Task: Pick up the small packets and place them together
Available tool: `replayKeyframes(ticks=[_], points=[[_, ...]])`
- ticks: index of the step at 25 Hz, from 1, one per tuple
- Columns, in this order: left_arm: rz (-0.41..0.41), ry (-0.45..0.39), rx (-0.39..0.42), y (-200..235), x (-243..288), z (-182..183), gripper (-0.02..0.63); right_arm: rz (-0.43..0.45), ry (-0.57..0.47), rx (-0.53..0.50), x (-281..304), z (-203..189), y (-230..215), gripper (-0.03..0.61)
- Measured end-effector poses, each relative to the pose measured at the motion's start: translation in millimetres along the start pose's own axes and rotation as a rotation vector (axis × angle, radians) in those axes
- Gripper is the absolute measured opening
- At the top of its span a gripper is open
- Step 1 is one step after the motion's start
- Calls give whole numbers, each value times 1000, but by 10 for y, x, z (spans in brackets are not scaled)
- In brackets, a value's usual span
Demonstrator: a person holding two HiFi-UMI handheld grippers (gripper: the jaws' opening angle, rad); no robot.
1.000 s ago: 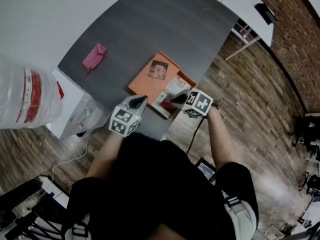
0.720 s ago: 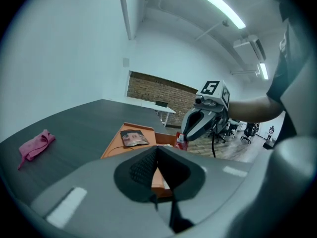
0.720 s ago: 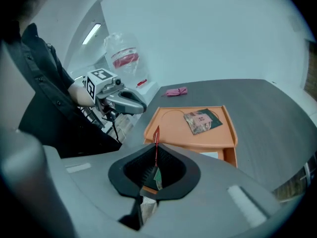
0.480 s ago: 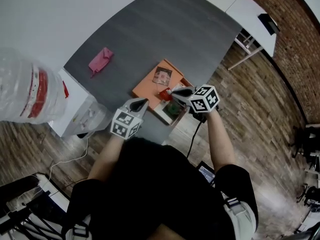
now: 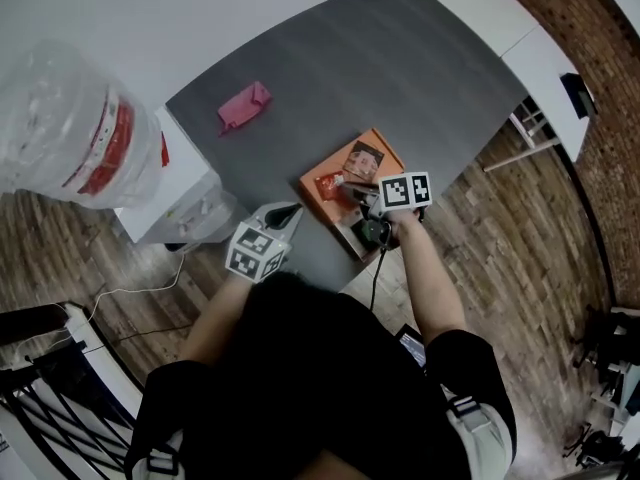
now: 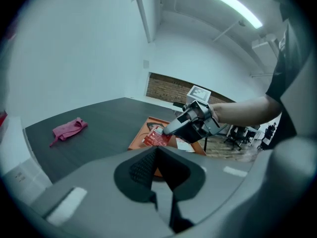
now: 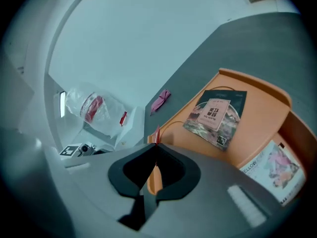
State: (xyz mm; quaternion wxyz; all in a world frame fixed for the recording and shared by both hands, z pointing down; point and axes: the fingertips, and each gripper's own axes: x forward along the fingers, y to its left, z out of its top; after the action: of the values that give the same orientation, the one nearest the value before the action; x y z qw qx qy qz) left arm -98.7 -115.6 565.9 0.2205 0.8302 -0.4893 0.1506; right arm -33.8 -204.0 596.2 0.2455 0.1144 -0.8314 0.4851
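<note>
My right gripper is shut on a small red packet and holds it over the left part of the orange tray. The left gripper view shows the red packet hanging from the right gripper. In the right gripper view only the red packet's thin edge shows between the jaws. A dark packet with a pink label lies flat in the tray; a white printed packet lies in the near compartment. My left gripper hovers shut and empty at the table's near edge.
A pink cloth lies on the dark grey table, far left of the tray. A large water bottle on a white dispenser stands off the table's left end. Wooden floor lies to the right.
My right gripper has lifted the red packet out of the tray's near compartment and carried it toward the tray's left part. The left gripper has kept its place at the table's near edge.
</note>
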Motion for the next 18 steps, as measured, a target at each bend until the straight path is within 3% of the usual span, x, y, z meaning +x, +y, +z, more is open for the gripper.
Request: replayKeyframes(ticks=[7, 9, 10, 18], points=[[7, 6, -10, 81, -50, -84, 0, -127, 21, -86, 128, -5, -87, 40], [-4, 6, -5, 75, -29, -74, 0, -155, 39, -128, 123, -23, -90, 158], [-10, 6, -3, 66, -17, -68, 0, -170, 45, -149, 104, -28, -93, 183], [-70, 6, 26, -21, 118, 2, 0, -207, -34, -183, -198, 57, -70, 164]])
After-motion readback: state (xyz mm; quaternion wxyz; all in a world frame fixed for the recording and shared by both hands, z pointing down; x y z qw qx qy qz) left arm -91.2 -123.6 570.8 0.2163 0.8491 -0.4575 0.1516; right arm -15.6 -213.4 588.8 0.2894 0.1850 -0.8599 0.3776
